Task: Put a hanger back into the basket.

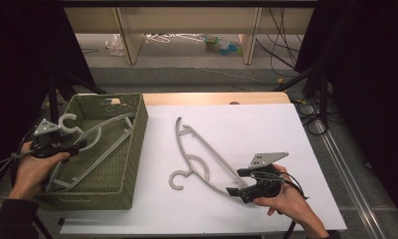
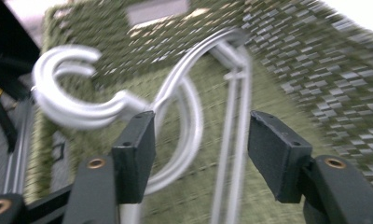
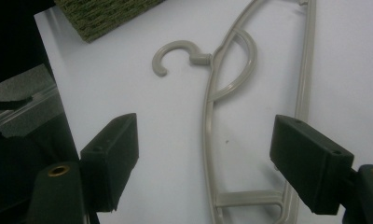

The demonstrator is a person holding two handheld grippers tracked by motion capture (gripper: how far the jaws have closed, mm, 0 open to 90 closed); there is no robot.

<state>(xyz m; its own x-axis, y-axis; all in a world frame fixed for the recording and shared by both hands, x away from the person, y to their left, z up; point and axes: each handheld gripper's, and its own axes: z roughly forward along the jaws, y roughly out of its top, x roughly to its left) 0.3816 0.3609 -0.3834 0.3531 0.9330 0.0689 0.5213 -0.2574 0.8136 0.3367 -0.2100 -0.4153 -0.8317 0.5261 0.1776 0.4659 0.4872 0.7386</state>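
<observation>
Grippers both gape: left gripper [image 2: 201, 154] over basket's hanger [image 2: 184, 107], right gripper [image 3: 205, 163] straddling table's hanger [image 3: 231, 93].

White table top [image 1: 266, 124] carries everything, wooden edge strip showing along its far side. On its left part sits a green woven basket [image 1: 132, 144], reaching from the far left corner area almost to the near edge. Right of basket, a grey plastic hanger [image 1: 207, 159] lies flat on the white surface, centre of table, running from far-left to near-right, hook at its near-left side, pointing toward the basket, well apart from it. In the right gripper view the same hanger [image 3: 212, 116] lies flat on white, basket corner [image 3: 100, 18] beyond it
</observation>
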